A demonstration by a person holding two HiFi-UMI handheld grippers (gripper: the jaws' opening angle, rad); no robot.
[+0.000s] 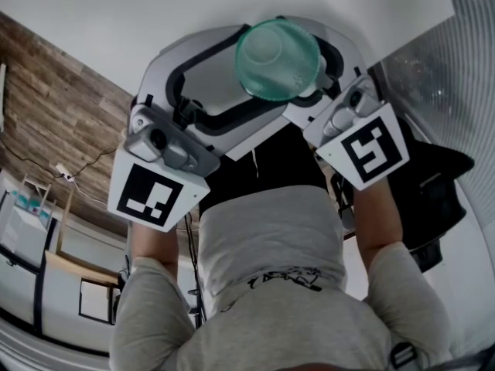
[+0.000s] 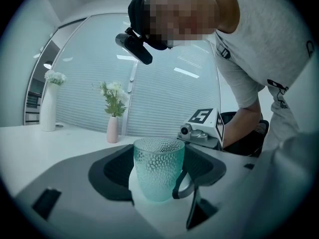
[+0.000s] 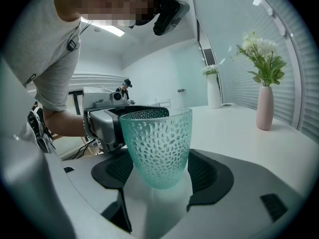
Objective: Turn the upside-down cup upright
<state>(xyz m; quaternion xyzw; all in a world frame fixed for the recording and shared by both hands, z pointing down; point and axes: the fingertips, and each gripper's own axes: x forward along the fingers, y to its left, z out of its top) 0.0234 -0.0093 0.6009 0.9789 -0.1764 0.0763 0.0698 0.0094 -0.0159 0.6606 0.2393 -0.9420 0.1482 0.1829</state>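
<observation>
The teal dimpled glass cup (image 1: pixel 277 59) stands mouth up on the white table (image 1: pixel 100 14). Both grippers meet around it. In the left gripper view the cup (image 2: pixel 158 168) sits between the black-lined jaws of my left gripper (image 2: pixel 158 185), with a gap on each side, so it is open. In the right gripper view the cup (image 3: pixel 160 148) fills the space between the jaws of my right gripper (image 3: pixel 160 190), whose pads stand off its narrow base. From the head view my left gripper (image 1: pixel 255 91) comes from the left and my right gripper (image 1: pixel 313 99) from the right.
A pink vase with flowers (image 2: pixel 113 128) and a tall white vase (image 2: pixel 48 111) stand farther back on the table; the right gripper view shows the pink vase (image 3: pixel 264 111) and the white vase (image 3: pixel 215 91). Wood flooring (image 1: pixel 54 107) lies beyond the table edge.
</observation>
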